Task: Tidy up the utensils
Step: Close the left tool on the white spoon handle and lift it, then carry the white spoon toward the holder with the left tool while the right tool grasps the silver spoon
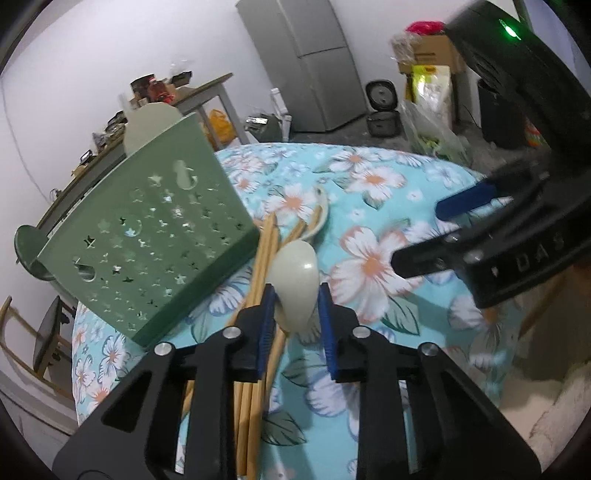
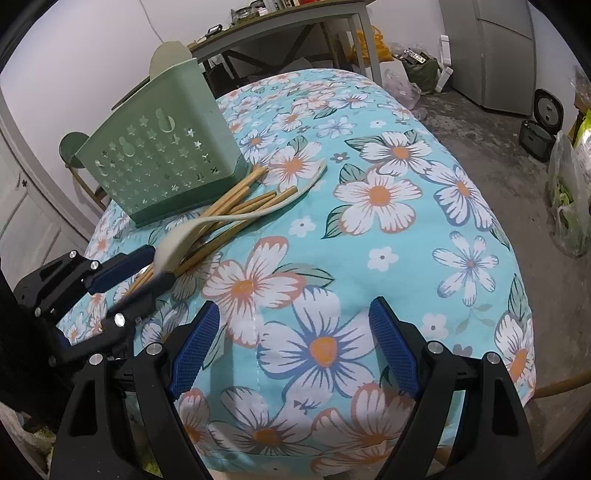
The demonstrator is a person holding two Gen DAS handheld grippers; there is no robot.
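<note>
A green perforated utensil holder (image 1: 147,236) (image 2: 162,162) stands on the floral tablecloth. Several bamboo chopsticks (image 1: 264,258) (image 2: 236,205) lie beside it. A pale green spoon (image 1: 295,280) (image 2: 173,251) lies over the chopsticks, its handle pointing away. My left gripper (image 1: 295,310) (image 2: 147,269) is shut on the spoon's bowl, just above the chopsticks. My right gripper (image 2: 295,343) is open and empty over the cloth, to the right of the left gripper; it also shows in the left wrist view (image 1: 443,236).
The round table's floral cloth (image 2: 369,221) drops off at the right and near edges. A wooden table with clutter (image 2: 295,14) stands behind. A grey fridge (image 1: 306,62), a rice cooker (image 1: 382,107) and bags stand on the floor.
</note>
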